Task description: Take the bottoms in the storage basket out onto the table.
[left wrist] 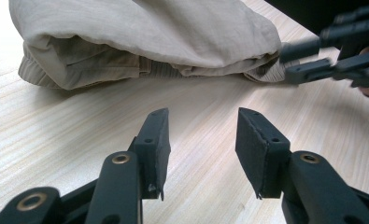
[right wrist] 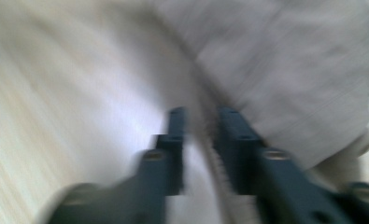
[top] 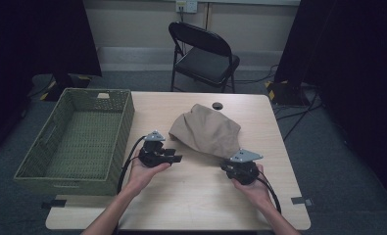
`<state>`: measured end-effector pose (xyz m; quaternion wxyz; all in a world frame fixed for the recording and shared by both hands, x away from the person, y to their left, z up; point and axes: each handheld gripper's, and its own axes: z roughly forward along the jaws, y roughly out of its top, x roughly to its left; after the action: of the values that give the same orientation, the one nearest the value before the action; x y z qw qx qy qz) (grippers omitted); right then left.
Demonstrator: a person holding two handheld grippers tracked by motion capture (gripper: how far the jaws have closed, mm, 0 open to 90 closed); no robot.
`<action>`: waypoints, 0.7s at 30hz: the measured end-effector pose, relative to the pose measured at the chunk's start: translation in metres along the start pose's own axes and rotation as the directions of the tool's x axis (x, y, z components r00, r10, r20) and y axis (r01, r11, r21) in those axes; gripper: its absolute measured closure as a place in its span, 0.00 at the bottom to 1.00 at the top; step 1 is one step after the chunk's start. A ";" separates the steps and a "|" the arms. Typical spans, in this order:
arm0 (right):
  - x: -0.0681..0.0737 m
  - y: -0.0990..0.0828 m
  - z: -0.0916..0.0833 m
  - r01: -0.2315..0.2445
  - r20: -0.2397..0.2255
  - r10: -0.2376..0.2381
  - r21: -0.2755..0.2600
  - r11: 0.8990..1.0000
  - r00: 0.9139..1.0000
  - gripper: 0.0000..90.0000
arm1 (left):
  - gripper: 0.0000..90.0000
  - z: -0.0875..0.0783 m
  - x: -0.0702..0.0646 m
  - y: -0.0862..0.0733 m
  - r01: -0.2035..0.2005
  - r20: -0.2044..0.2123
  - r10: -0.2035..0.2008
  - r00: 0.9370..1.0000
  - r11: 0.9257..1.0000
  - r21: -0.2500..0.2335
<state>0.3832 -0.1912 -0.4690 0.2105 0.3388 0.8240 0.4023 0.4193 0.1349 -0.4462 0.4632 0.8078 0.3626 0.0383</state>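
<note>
While the tan garment (top: 206, 130) is lying bunched mid-table, right of the green basket (top: 78, 134), the right gripper (top: 229, 168) is nosing its near-right hem corner, which runs between its part-spread jaws; whether they pinch is blurred. Farther left, the left gripper (left wrist: 202, 140) is hovering with jaws spread on nothing, the near hem lying just beyond them, stretching left to right.

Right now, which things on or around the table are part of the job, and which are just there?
In the job:
- tan garment
- right gripper, jaws at the garment's ribbed hem
- left gripper, open, empty, short of the garment

Just there:
- green woven basket, empty
- folding chair
- table
</note>
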 end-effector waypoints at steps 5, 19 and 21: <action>-0.016 0.012 0.005 -0.037 -0.004 0.037 -0.010 0.999 0.999 0.33 | 0.61 0.001 0.002 0.000 0.009 -0.002 -0.009 1.000 1.000 0.004; -0.018 0.022 0.045 -0.063 -0.094 0.066 0.026 0.998 0.993 0.97 | 0.61 -0.011 0.010 -0.001 0.029 -0.020 -0.029 0.999 0.999 -0.020; -0.009 0.023 0.040 -0.078 -0.145 0.082 0.031 0.996 0.986 0.98 | 0.61 -0.013 0.010 -0.001 0.030 -0.022 -0.031 0.999 0.999 -0.022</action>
<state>0.4231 -0.1665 -0.4735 0.1290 0.3438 0.8280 0.4237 0.4213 0.1511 -0.4421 0.4684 0.7966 0.3795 0.0441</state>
